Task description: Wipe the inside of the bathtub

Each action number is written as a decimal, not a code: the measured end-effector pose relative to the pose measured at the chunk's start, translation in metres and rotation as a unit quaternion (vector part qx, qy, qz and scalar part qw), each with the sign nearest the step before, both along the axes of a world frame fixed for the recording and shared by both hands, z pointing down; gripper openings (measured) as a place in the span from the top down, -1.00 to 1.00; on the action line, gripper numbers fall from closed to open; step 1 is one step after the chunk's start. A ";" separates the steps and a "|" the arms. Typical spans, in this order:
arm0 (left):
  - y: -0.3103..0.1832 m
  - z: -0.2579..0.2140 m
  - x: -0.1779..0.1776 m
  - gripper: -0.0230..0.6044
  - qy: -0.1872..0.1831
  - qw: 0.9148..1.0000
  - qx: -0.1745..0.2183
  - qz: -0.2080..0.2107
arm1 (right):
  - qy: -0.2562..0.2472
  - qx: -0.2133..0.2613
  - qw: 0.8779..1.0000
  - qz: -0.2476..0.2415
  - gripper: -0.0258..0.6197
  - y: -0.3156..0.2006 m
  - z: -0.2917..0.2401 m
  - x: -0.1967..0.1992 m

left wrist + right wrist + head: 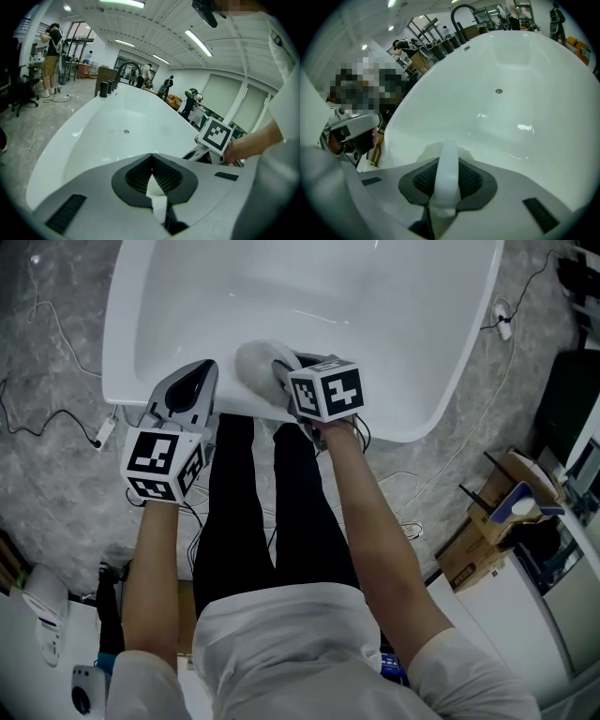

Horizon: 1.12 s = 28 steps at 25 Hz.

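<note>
The right tool (448, 159) is clamped on the upright strap of a white wiping pad (255, 364), which sits just ahead of it at the near inner edge of the bathtub (375, 324). The left tool (151, 158), jaws pressed together on nothing, hovers beside it over the same rim.

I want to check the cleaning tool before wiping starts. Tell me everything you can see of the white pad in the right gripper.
The white pad is rounded, soft and slightly fuzzy, like cloth or sponge. A smooth white strap arches from it, and the right gripper is shut on that strap. The pad sits ahead of the jaws, seemingly against the bathtub inner wall near the near rim. It looks clean.
</note>
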<state>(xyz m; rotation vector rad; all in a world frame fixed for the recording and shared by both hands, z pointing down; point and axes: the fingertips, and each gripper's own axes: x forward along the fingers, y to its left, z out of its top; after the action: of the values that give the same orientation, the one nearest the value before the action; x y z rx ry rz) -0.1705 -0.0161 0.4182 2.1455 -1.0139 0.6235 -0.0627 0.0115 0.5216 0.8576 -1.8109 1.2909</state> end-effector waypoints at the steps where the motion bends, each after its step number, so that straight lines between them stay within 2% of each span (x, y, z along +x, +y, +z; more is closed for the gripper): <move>1: -0.001 0.000 -0.005 0.89 -0.001 1.000 0.001 -0.004 | -0.002 0.003 1.000 -0.001 0.62 -0.002 0.000 -0.007; 16: -0.018 -0.011 -0.101 0.89 -0.018 0.995 0.026 -0.093 | -0.058 0.025 0.998 -0.026 0.62 -0.032 -0.010 -0.117; 23: -0.022 -0.015 -0.133 0.89 -0.022 0.992 0.035 -0.118 | -0.085 0.036 0.995 -0.039 0.62 -0.038 -0.016 -0.156; 28: -0.029 -0.014 -0.143 0.89 -0.023 0.991 0.040 -0.128 | -0.081 0.030 0.996 -0.037 0.62 -0.044 -0.007 -0.163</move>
<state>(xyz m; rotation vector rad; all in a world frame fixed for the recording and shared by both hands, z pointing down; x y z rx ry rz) -0.3131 -0.0447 0.4037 2.0310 -1.3325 0.5182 -0.2259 -0.0325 0.5146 0.7290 -1.9991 1.2969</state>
